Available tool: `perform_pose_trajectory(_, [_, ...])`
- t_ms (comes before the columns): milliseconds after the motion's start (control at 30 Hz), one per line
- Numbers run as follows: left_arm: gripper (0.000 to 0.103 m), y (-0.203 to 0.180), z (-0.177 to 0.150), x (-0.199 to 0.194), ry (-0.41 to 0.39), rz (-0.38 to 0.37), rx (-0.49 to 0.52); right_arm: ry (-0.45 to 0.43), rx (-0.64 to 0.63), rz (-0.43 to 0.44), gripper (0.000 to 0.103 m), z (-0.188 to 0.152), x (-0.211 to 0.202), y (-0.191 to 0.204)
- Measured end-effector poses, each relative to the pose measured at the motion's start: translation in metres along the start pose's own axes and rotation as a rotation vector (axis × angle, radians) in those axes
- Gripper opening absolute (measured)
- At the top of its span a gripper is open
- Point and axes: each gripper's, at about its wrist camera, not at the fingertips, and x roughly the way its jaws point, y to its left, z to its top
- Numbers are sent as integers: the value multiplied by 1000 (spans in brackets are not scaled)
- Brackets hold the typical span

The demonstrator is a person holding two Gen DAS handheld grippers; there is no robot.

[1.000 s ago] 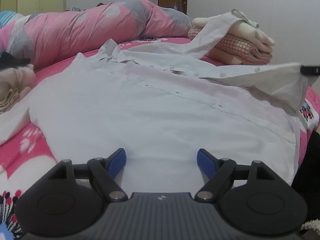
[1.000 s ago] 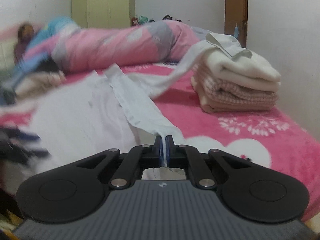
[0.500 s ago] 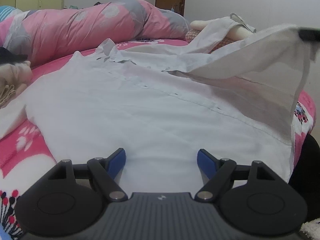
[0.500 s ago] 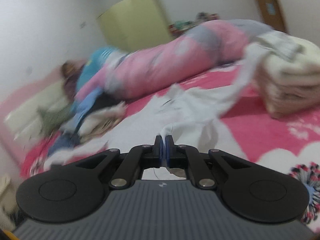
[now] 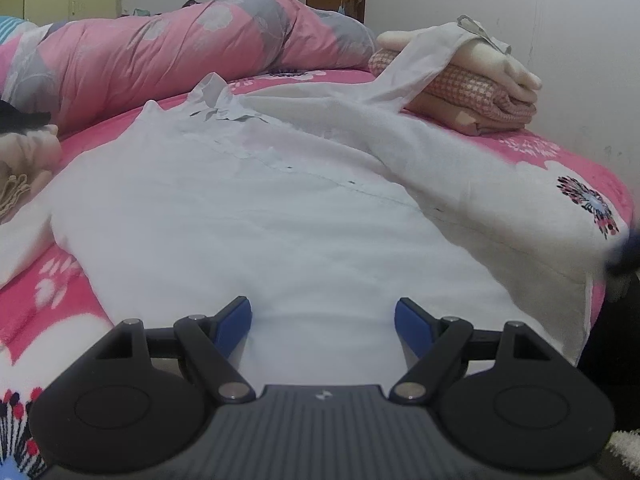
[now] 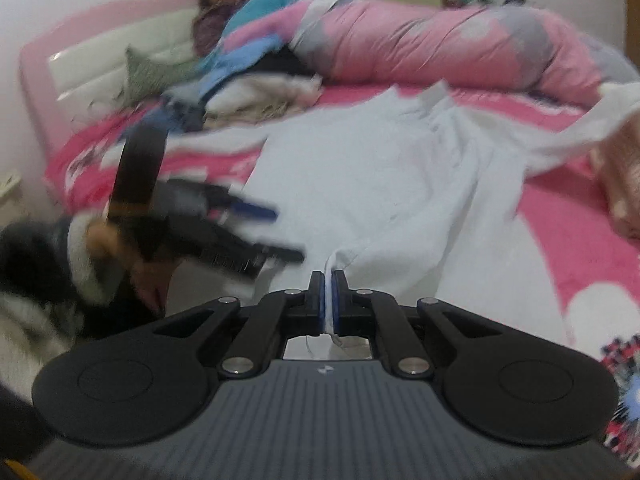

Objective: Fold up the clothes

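A white shirt (image 5: 256, 216) lies spread on the pink bed (image 5: 532, 148). The right gripper (image 6: 329, 300) pinches its hem; the left gripper (image 5: 322, 320) hovers wide open, empty. Best laid flat, edges aligned, before release.

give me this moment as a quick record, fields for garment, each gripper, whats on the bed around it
garment: white shirt, spread flat on the pink bedspread, one sleeve draped up onto the folded stack
left gripper: open, over the shirt's near hem, nothing between its pads
right gripper: shut on the shirt's edge, white cloth pinched between the blue pads
folded stack: cream and checked pieces at the bed's far right
rolled duvet: pink and grey, along the far side
loose clothes: heaped near the headboard
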Motion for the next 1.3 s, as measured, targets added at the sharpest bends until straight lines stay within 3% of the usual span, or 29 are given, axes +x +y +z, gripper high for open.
perform_pose_trajectory(100, [81,-1,1,0,4,8,9,165,-1,-24,9,-18,30,-2])
perform_pose_trajectory(133, [81,-1,2,-1,4,8,11,180,-2,-38,10,-21,32,-2])
perform_pose_trajectory(167, [81,0,2,-2,5,8,13,161,-2,-34,12,-22,27,-2])
perform_pose_trajectory(300, [81,6,11,-11,-20,17,5,29,-40,-17,45,-12,-11,-9])
perform_pose_trajectory(433, [81,10,24,-18,-68,-3,-12,-65,-56,-32,47,15,-35,-32])
perform_pose_trajectory(600, [81,7,40,-7,-81,-82,-17,-140,-4,-128,47,79,-12,-62])
perform_pose_trajectory(733, [81,6,53,15,-52,-139,-11,-159,-51,-182,46,132,28,-73])
perform_pose_trajectory(900, [81,13,63,43,-36,-222,-15,-168,-214,-229,45,197,109,-72])
perform_pose_trajectory(1067, [81,42,54,49,-68,-349,-149,-125,-363,-267,44,247,214,-70])
perform_pose_trajectory(1167, [81,63,43,54,-101,-386,-267,-44,-328,-302,44,273,281,-91])
perform_pose_trajectory(1300, [81,76,32,67,-106,-404,-362,22,-141,-373,46,301,340,-129])
